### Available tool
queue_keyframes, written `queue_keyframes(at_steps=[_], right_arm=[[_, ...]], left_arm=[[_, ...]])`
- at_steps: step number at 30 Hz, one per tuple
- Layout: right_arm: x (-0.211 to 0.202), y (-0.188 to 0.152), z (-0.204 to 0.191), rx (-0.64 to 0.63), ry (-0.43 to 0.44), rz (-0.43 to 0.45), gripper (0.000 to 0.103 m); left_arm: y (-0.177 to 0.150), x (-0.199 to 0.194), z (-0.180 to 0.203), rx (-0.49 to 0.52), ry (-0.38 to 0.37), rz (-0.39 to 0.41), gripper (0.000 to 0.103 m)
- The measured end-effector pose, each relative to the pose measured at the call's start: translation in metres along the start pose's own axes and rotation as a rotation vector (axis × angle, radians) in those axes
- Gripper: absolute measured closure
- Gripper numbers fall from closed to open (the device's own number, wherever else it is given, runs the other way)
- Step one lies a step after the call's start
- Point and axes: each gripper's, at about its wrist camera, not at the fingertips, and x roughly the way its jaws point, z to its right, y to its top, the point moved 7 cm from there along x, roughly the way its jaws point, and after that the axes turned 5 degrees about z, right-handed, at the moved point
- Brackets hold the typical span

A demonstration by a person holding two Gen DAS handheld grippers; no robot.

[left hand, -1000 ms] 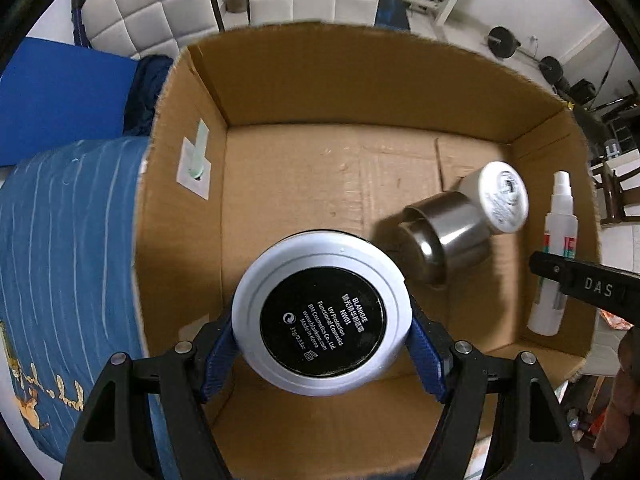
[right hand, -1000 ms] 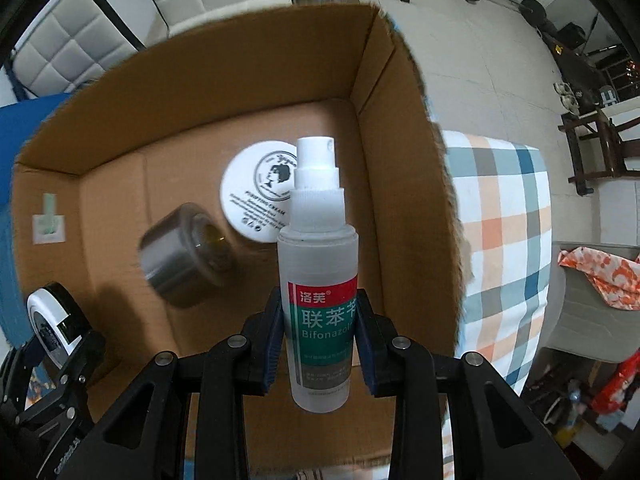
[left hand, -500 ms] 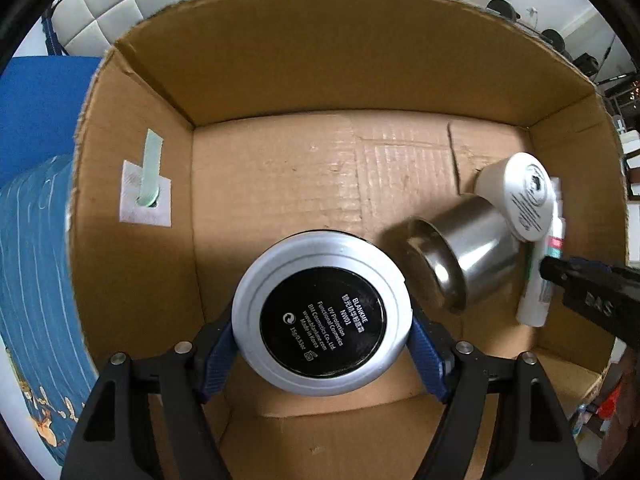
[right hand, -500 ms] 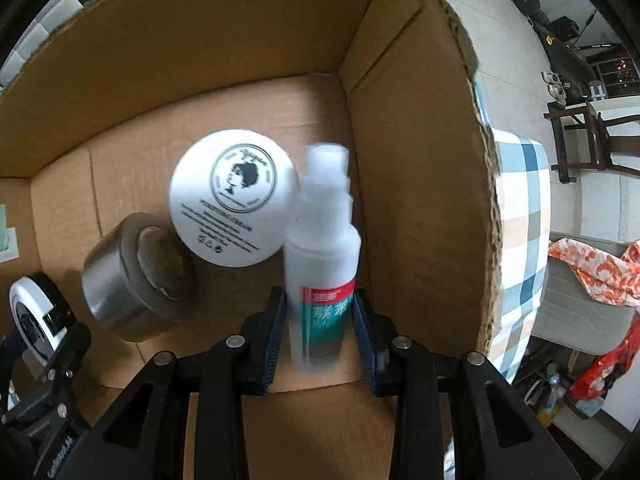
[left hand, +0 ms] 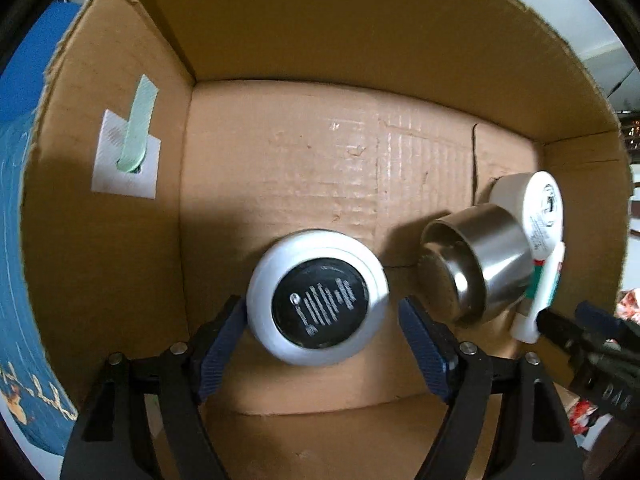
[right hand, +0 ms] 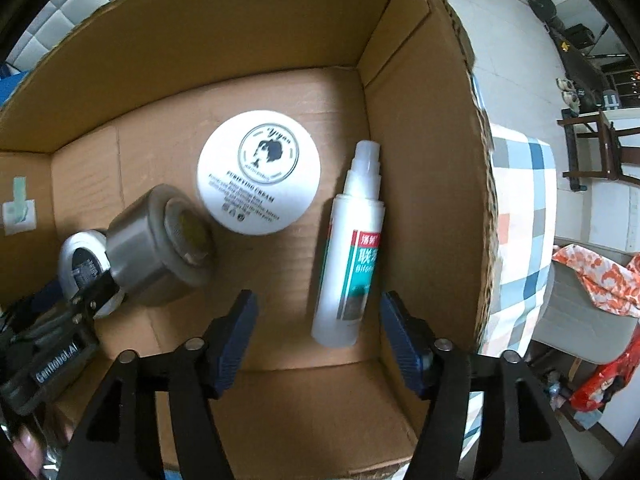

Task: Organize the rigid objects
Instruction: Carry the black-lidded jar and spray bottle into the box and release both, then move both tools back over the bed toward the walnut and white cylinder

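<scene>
Both grippers are inside a cardboard box (left hand: 320, 40) (right hand: 424, 128). My left gripper (left hand: 322, 324) is open; a round white jar with a black label (left hand: 318, 306) sits between its fingers, blurred, apart from the right pad. It also shows in the right wrist view (right hand: 82, 266). My right gripper (right hand: 318, 328) is open; a white spray bottle with a red and green label (right hand: 352, 252) lies on the box floor between its fingers, along the right wall. The bottle shows in the left wrist view (left hand: 540, 292).
A steel cup (left hand: 476, 264) (right hand: 160, 248) lies on its side mid-box. A flat white cream jar (right hand: 258, 172) (left hand: 540, 208) sits behind it. A taped label (left hand: 128, 148) is on the left wall. A checked cloth (right hand: 520, 208) lies outside the box on the right.
Both grippers went down into the box and opened. The spray bottle left the right gripper and now lies on the floor. The white jar came free of the left gripper's pads.
</scene>
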Motion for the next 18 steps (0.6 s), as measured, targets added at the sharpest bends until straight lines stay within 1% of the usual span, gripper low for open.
queue_keyframes(at_steps=[2,3,4,6,7,10,13,18], right_arm=[[-0.004,-0.006,0.0,0.002,0.031,0.008,0.016],[-0.004,-0.008,-0.003,-0.002,0.046,0.007,0.012],[-0.006,-0.01,-0.003,-0.009,0.053,0.006,0.011],[-0.008,-0.019,-0.005,-0.029,0.053,0.012,0.003],[-0.01,-0.023,-0.005,-0.038,0.05,0.019,0.001],[-0.016,-0.031,-0.007,-0.056,0.05,0.037,0.0],[-0.025,-0.041,-0.01,-0.061,0.072,0.051,0.0],[-0.039,-0.056,-0.01,-0.069,0.112,0.083,0.0]], left_arm=[[-0.001,-0.005,-0.001,-0.012,-0.02,-0.008,0.018],[-0.002,-0.008,0.0,-0.016,-0.025,-0.012,0.015],[-0.003,-0.011,0.0,-0.018,-0.023,-0.008,0.014],[-0.005,-0.021,0.007,-0.001,-0.003,0.017,0.012],[-0.007,-0.027,0.011,0.008,0.003,0.032,0.011],[-0.014,-0.045,0.018,0.027,0.011,0.059,0.011],[-0.022,-0.064,0.021,0.025,0.0,0.086,0.011],[-0.036,-0.097,0.035,0.037,0.021,0.141,0.011]])
